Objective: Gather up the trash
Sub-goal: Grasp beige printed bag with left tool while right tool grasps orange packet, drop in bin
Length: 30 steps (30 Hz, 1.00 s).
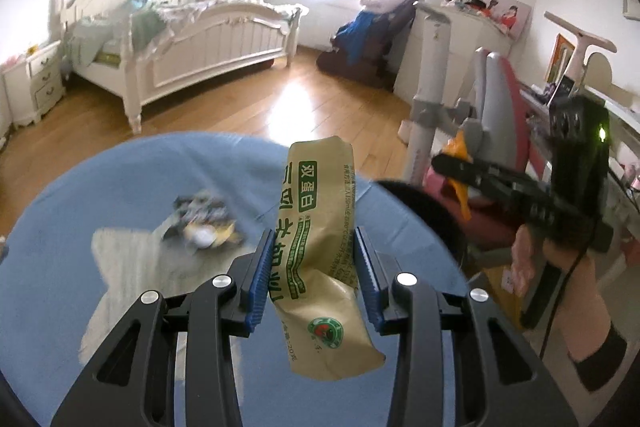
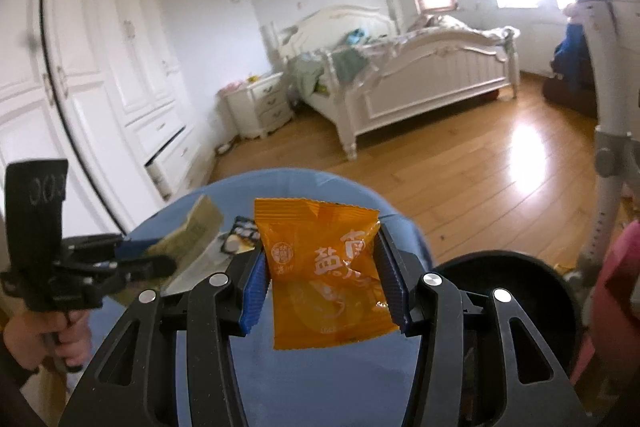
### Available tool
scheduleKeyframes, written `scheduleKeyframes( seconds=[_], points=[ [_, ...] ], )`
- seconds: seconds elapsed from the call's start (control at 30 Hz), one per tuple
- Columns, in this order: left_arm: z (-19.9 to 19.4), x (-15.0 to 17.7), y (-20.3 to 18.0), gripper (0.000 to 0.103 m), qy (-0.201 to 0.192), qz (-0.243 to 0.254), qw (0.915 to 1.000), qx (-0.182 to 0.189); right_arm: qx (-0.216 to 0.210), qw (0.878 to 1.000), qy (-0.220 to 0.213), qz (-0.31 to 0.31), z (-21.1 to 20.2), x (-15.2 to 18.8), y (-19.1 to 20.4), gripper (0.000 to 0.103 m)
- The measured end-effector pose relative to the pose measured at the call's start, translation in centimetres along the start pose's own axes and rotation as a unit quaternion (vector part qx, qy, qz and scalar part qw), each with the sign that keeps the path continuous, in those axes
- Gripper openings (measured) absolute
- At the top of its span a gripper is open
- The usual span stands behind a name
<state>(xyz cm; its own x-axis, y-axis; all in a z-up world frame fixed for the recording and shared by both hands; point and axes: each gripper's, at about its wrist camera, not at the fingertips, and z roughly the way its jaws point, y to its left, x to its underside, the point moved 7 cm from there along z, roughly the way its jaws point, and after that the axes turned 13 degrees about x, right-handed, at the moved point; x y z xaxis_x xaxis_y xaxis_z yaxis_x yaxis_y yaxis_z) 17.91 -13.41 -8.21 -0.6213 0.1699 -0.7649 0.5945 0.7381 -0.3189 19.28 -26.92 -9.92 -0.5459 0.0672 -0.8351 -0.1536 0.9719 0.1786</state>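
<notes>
My left gripper [image 1: 316, 267] is shut on a tan paper sachet [image 1: 320, 227] with green print and holds it upright above the round blue table [image 1: 80, 227]. My right gripper [image 2: 322, 279] is shut on an orange snack packet [image 2: 324, 267] and holds it over the table's right side. A crumpled wrapper [image 1: 204, 223] lies on the table left of the sachet; it also shows in the right wrist view [image 2: 236, 239]. The right gripper also shows at the right of the left wrist view [image 1: 452, 163], and the left gripper at the left of the right wrist view [image 2: 160, 259].
A black round bin [image 2: 520, 291] sits just right of the table, its rim also showing in the left wrist view [image 1: 432, 203]. A grey chair [image 1: 492, 99], a white post [image 1: 428, 83] and a desk stand to the right. A white bed [image 1: 208, 39] and wood floor lie beyond.
</notes>
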Motion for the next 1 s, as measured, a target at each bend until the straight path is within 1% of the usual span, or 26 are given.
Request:
scheduleKeyframes(
  seconds=[0.1, 0.2, 0.37, 0.53, 0.73, 1.0],
  points=[
    [1.9, -1.7, -1.5, 0.039, -0.011, 0.008, 0.9999, 0.005, 0.010, 1.000, -0.008, 0.014, -0.5, -0.1, -2.2, 0.049],
    [3.6, -3.0, -3.2, 0.039, -0.024, 0.024, 0.9994, -0.001, 0.025, 0.999, -0.015, 0.021, -1.2, 0.0, -4.4, 0.050],
    [6.1, -4.4, -6.1, 0.039, -0.030, 0.044, 0.9985, 0.012, 0.055, 0.998, -0.022, 0.029, -2.0, 0.7, -7.8, 0.050],
    [8.3, -4.6, -7.9, 0.039, -0.022, 0.057, 0.9978, 0.026, 0.079, 0.996, -0.016, 0.041, -1.7, 1.9, -10.7, 0.050],
    [10.6, -4.7, -9.0, 0.039, -0.007, 0.065, 0.9972, 0.038, 0.093, 0.994, -0.008, 0.055, -1.2, 3.1, -13.1, 0.050],
    [13.6, -4.4, -9.2, 0.039, 0.017, 0.057, 0.9969, 0.052, 0.100, 0.993, 0.004, 0.069, 0.2, 3.8, -14.5, 0.050]
  ],
)
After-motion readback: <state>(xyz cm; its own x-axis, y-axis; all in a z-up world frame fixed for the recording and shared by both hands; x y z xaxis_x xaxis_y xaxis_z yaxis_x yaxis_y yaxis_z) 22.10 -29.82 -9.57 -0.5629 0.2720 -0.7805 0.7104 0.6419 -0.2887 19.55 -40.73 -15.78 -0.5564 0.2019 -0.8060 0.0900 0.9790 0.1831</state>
